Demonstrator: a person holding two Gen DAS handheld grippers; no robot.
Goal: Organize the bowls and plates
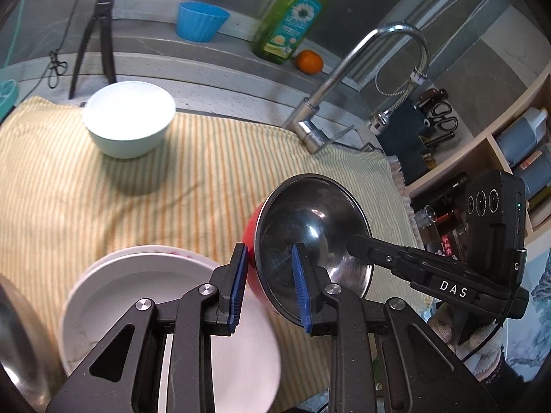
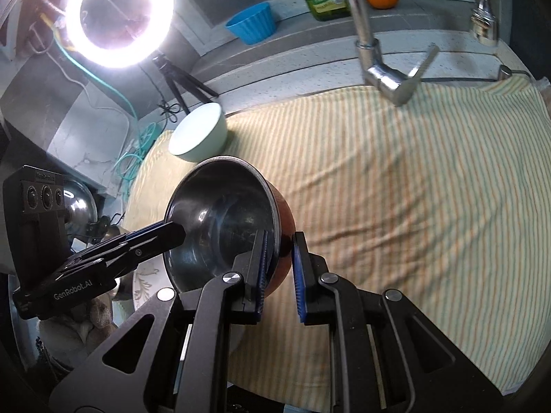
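A striped towel [image 1: 172, 189] is lying spread over the counter, covering most of it, its fringed edge hanging at the right. A chrome tap [image 1: 361, 79] is rising from behind the towel and arching over it. On the ledge behind, a blue cup [image 1: 201, 20] is sitting to the left of a green soap bottle [image 1: 292, 17], and an orange [image 1: 310, 62] is resting just beside the bottle's base. A black tripod [image 1: 96, 38] is standing at the left, carrying a ring light [image 2: 118, 17] that is glowing brightly. Scissors [image 1: 444, 117] are hanging near shelves [image 1: 482, 144] at the right, where bottles are standing.
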